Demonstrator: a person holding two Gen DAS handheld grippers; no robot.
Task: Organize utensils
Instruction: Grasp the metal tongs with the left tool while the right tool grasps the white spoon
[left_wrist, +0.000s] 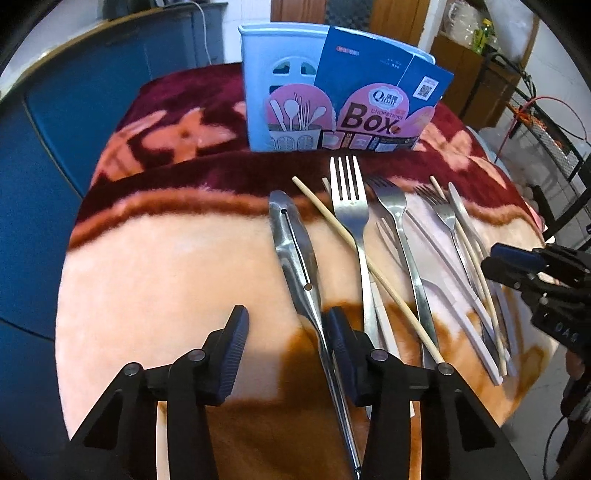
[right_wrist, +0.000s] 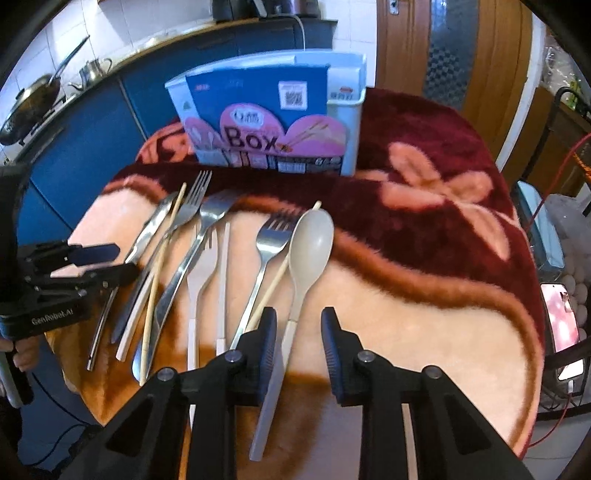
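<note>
A light blue chopstick box (left_wrist: 280, 85) with a blue and pink label stands at the back of the table; it also shows in the right wrist view (right_wrist: 347, 110). Several utensils lie on the blanket in front of it. My left gripper (left_wrist: 286, 347) is open, low over the table, with the handle of a steel knife (left_wrist: 295, 251) just inside its right finger. A big steel fork (left_wrist: 351, 206) and a wooden chopstick (left_wrist: 369, 266) lie to its right. My right gripper (right_wrist: 297, 350) is open around the handle of a grey plastic spoon (right_wrist: 310, 240).
The round table is covered by a maroon and peach flowered blanket (right_wrist: 424, 184). More forks (right_wrist: 269, 243), a white fork (right_wrist: 199, 273) and chopsticks lie in a row. Blue cabinets (left_wrist: 74, 110) stand behind; a wok (right_wrist: 29, 99) sits on the counter. A phone (right_wrist: 561, 317) lies at the right.
</note>
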